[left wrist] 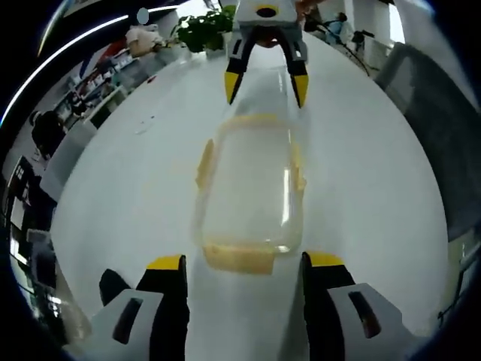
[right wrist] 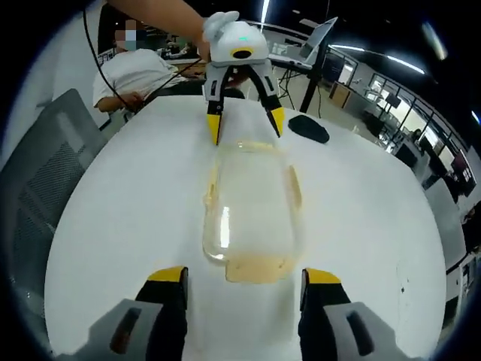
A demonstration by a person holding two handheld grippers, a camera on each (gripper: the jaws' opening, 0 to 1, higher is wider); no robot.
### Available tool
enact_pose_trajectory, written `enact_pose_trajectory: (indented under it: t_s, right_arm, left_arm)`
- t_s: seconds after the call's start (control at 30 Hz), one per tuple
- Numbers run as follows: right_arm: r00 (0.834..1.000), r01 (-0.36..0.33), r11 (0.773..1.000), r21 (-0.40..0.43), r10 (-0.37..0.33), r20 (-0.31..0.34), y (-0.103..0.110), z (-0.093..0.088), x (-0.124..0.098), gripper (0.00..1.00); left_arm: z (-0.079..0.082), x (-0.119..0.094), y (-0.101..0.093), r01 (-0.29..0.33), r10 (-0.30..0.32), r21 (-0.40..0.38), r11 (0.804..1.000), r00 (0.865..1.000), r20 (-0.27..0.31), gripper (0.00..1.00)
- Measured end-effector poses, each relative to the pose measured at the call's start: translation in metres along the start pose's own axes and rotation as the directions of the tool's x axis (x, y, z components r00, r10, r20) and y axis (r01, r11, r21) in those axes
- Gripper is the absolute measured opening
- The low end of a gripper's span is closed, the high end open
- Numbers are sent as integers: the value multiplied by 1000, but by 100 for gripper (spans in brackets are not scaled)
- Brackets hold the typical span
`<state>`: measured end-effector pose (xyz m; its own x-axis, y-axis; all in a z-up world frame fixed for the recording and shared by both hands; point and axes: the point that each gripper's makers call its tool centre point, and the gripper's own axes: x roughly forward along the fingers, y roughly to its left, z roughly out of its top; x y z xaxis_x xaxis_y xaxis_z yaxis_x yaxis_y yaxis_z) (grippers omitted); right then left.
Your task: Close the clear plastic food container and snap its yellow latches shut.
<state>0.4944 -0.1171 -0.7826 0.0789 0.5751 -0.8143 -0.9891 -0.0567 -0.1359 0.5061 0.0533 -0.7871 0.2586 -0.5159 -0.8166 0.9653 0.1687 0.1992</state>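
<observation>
White counter (left wrist: 376,188), office behind. Clear container (left wrist: 252,192) lies between both grippers, lid on, yellow latches (left wrist: 239,258) unsnapped. Left gripper (left wrist: 242,265) and right gripper (right wrist: 244,277) wide open, empty. Press end latches squarely, brace opposite end.

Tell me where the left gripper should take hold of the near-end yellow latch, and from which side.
Grip the yellow end latch across its width, coming straight ahead from the left gripper. The flap lies flared out toward that gripper from the clear container, with the open jaws already either side of it. The right gripper faces the far end, so that side is probably best left to it.
</observation>
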Motion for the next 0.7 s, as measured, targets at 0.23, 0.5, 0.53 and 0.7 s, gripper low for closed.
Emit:
enact_pose_trajectory:
  t_s: [0.23,0.5,0.53,0.7]
  right_arm:
    - [998,-39,998,-46,37,-50,-3,-5,9,59]
    - [994,-75,997,-33,72,-80,-2,-9,18,59]
    - [994,-79,996,-38,75,-84,-2,-9,18,58]
    - [990,-109,994,1,109,-91,-3,-11,20,57]
  left_arm:
    - [-1,3,9,0,1,27,1000,1000,-16,58]
    - [-3,9,13,39,-38,47,998,999,-23,58]
    - [-3,9,14,46,-45,50,998,999,-23,58]
    - [-2,10,13,73,-72,63,995,997,-24,56]
